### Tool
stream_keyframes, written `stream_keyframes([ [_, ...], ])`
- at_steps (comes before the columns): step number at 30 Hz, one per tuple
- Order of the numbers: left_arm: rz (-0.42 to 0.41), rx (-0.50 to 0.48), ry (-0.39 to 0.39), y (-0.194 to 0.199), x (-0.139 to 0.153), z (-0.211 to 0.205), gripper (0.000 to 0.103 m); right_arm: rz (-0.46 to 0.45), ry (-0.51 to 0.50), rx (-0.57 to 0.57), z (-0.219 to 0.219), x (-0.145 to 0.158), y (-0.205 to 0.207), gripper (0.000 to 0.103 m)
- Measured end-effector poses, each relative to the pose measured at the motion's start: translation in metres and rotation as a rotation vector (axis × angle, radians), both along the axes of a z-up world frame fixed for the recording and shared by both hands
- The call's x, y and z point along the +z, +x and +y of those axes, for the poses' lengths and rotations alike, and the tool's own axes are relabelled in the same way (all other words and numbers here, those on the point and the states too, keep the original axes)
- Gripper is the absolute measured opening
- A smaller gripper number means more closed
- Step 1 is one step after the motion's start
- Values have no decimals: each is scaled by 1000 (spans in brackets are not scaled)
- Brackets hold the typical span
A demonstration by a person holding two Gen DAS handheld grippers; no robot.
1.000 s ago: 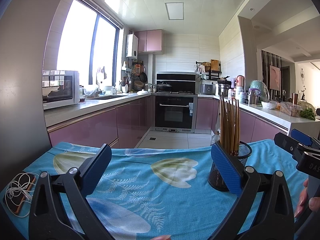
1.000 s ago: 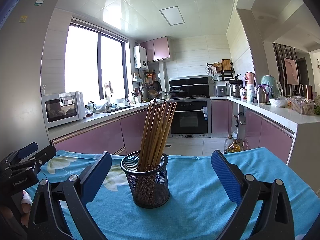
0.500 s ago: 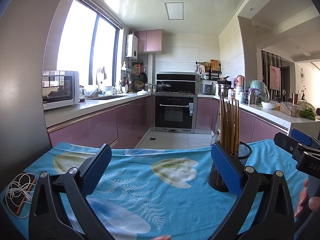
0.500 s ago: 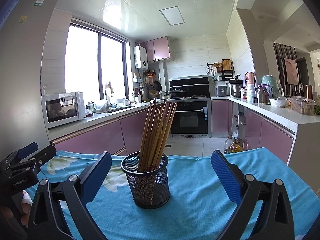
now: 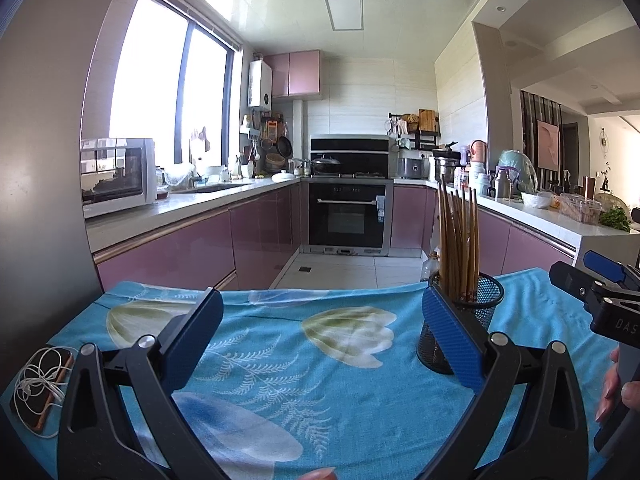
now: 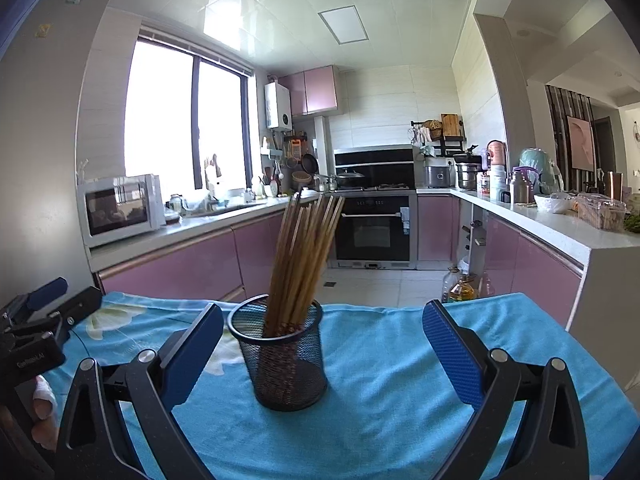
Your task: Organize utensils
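Note:
A black mesh holder [image 6: 280,356] stands upright on the blue flowered cloth, full of several brown wooden chopsticks [image 6: 304,256]. My right gripper [image 6: 323,350] is open, its blue pads either side of the holder and short of it, the left pad nearer. In the left wrist view the same holder [image 5: 476,312] sits just behind the right pad of my open left gripper [image 5: 322,334], which has nothing between its fingers. The right gripper [image 5: 600,292] shows at that view's right edge, held by a hand.
A phone with white earphones [image 5: 42,384] lies on the cloth [image 5: 320,364] at the near left. The table's far edge drops to the kitchen floor. Purple cabinets, an oven [image 5: 348,212] and a microwave [image 5: 116,176] stand well beyond. An oil bottle [image 6: 460,288] stands on the floor.
The right gripper has shifted slightly, so the holder now sits a little lower and further right between its pads. The left gripper has not visibly moved.

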State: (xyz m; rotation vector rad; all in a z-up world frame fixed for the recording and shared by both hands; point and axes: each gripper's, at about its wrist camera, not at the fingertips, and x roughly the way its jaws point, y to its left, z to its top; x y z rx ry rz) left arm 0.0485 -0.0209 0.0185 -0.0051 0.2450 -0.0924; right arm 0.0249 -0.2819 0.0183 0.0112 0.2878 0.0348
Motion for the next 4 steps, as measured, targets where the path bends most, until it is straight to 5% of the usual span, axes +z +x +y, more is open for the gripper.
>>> stream_keyframes([
  [4, 86, 12, -22, 12, -7, 14, 98, 238, -67, -118, -38, -21, 33, 96],
])
